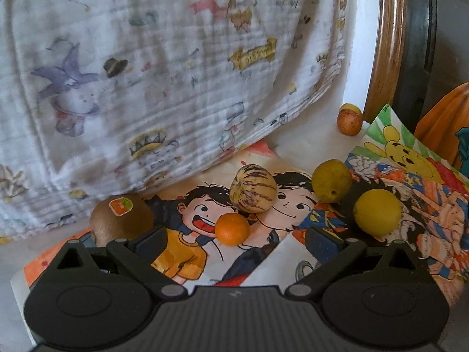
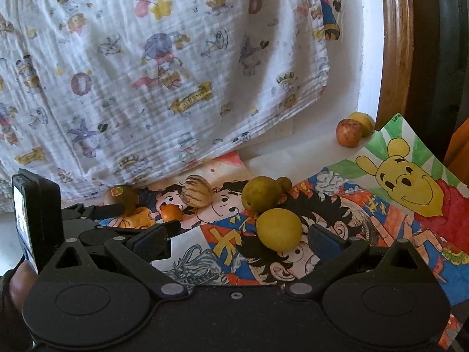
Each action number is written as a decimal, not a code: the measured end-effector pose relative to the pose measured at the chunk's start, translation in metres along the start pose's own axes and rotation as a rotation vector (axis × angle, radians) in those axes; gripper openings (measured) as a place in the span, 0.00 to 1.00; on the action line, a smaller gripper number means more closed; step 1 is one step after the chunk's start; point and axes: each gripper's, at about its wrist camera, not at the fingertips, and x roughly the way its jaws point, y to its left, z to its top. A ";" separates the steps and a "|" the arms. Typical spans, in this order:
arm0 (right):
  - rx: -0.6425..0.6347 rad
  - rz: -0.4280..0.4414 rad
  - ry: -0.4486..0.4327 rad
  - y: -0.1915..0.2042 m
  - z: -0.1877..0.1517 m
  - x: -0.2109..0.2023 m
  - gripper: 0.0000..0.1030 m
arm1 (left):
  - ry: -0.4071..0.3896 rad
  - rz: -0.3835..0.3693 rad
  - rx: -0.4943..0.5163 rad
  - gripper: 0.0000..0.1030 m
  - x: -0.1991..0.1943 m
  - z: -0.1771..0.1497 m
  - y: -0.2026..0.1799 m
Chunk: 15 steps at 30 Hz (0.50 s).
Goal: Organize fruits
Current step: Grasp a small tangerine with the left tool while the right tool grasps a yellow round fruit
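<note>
two wrist views of fruit scattered on cartoon drawings (image 2: 337, 205) in front of a hanging printed cloth (image 1: 146, 73). the left gripper (image 1: 233, 242) has its jaws spread wide and holds nothing; the small orange fruit (image 1: 232, 228) lies straight ahead of the jaw gap, almost centred between the fingertips and just beyond them. being round, it offers no long axis to align with. the striped fruit (image 1: 252, 189) sits directly behind the orange one, close to it, and the kiwi (image 1: 120, 220) lies just outside the left finger. the right gripper (image 2: 239, 242) is likewise wide apart and empty, with the yellow fruit (image 2: 279, 229) ahead of its gap, toward the right finger. a greenish fruit (image 2: 261, 193) lies just behind that. judged from this layout, each hand is nearer its own fruit, and a short straight advance would bring each one between the fingers.
</note>
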 end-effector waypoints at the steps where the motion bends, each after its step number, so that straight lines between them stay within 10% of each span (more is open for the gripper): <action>1: 0.002 0.000 0.003 -0.001 0.001 0.003 0.99 | 0.002 0.003 0.003 0.99 0.003 0.000 0.000; 15: 0.017 0.009 0.033 -0.011 0.007 0.033 0.99 | 0.025 0.013 0.060 0.89 0.039 0.007 -0.007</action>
